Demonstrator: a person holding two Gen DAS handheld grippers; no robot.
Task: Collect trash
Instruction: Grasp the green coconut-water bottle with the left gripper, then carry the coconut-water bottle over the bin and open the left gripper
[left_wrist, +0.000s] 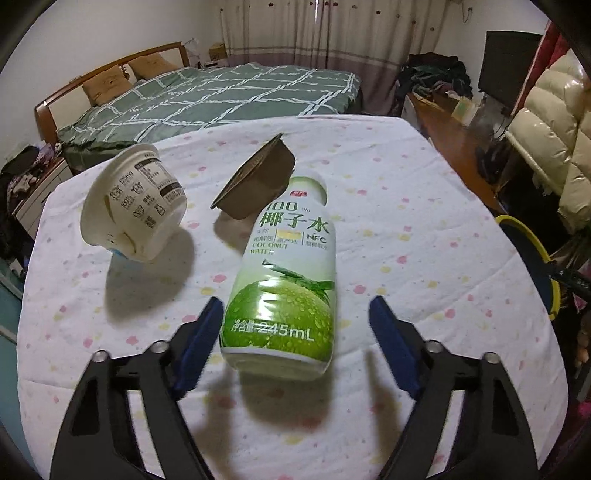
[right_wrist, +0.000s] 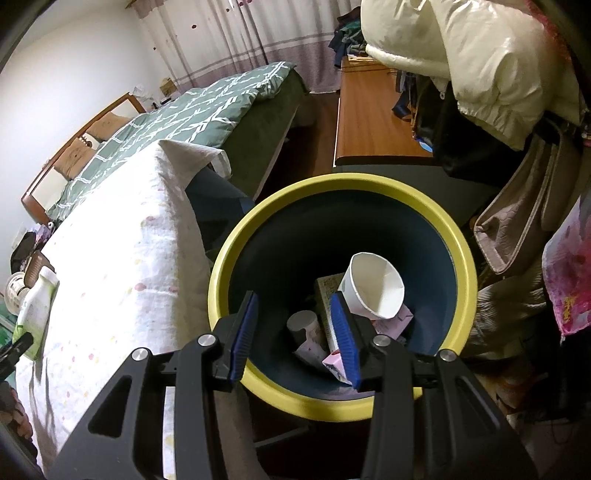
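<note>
A green-and-white coconut water bottle (left_wrist: 286, 280) lies on the white spotted tablecloth (left_wrist: 406, 221), base toward me. My left gripper (left_wrist: 295, 314) is open, its blue pads on either side of the bottle's base, not touching. A white yogurt cup (left_wrist: 136, 206) lies tipped at the left. A brown plastic cup (left_wrist: 258, 181) lies tipped behind the bottle. My right gripper (right_wrist: 297, 314) is open and empty above the yellow-rimmed blue trash bin (right_wrist: 258, 221). The bin holds a white paper cup (right_wrist: 373, 288), a grey-capped container (right_wrist: 304, 325) and pink cartons (right_wrist: 391, 321).
The bin's rim (left_wrist: 524, 236) shows beside the table's right edge. The bottle also shows far left in the right wrist view (right_wrist: 35, 306). A green-quilted bed (left_wrist: 221, 96) stands behind the table. A wooden desk (right_wrist: 373, 122) and hanging coats (right_wrist: 480, 62) stand at the right.
</note>
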